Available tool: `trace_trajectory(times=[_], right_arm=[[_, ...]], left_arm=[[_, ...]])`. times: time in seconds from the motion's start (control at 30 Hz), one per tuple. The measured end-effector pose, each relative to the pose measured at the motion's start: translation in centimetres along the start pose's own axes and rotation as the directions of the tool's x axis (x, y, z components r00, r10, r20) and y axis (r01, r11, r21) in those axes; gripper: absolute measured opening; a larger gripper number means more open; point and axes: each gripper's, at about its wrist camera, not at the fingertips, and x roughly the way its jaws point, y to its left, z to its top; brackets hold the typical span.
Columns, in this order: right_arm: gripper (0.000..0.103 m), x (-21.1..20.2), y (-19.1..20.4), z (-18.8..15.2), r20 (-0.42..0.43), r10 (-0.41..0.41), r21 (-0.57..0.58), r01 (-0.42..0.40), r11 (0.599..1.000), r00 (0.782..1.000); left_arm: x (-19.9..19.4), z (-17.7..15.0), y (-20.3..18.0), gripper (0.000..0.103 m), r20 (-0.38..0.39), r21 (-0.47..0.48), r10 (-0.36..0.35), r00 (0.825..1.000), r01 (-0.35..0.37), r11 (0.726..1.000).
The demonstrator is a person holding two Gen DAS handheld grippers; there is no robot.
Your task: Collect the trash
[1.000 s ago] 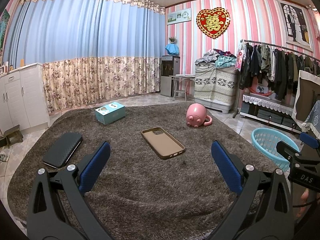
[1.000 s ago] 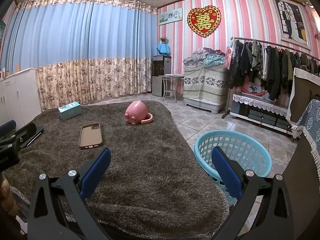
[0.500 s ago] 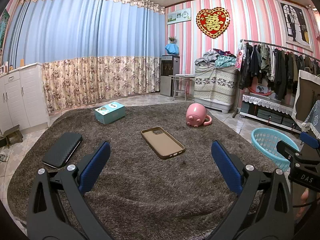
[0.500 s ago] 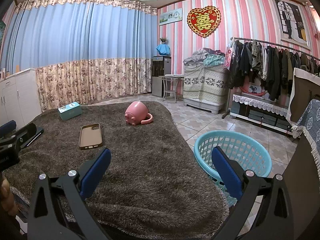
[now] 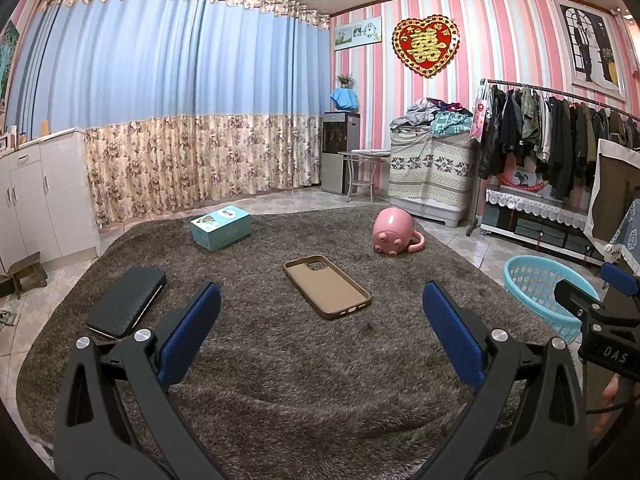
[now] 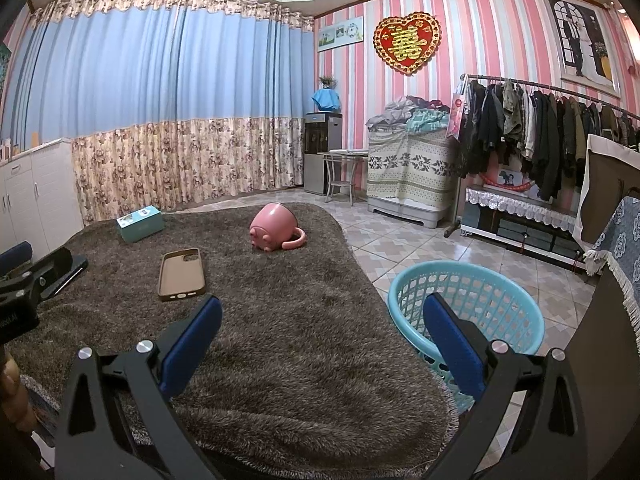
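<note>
On a shaggy brown rug (image 5: 304, 360) lie a tan phone case (image 5: 326, 286), a pink pig mug (image 5: 394, 231) on its side, a teal box (image 5: 221, 227) and a black wallet-like case (image 5: 127, 301). My left gripper (image 5: 320, 320) hovers open above the rug, short of the phone case, holding nothing. My right gripper (image 6: 320, 328) is open and empty over the rug's right edge, beside a light blue basket (image 6: 468, 304). The right wrist view also shows the phone case (image 6: 182, 274), mug (image 6: 274, 232) and box (image 6: 140, 223).
White cabinets (image 5: 36, 196) stand at the left, curtains (image 5: 180, 100) behind. A clothes rack (image 5: 560, 136), a covered pile (image 5: 432, 168) and a water dispenser (image 5: 340, 152) line the right wall. Tiled floor (image 6: 400, 248) surrounds the rug.
</note>
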Motion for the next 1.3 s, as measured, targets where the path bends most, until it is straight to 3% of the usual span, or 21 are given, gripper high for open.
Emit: trace_trajectory(times=[1.3], right_arm=[[0.099, -0.11, -0.17, -0.16, 0.002, 0.001, 0.001, -0.001, 1.000, 1.000]], left_arm=[[0.13, -0.30, 0.10, 0.098, 0.004, 0.004, -0.001, 1.000, 0.000, 1.000]])
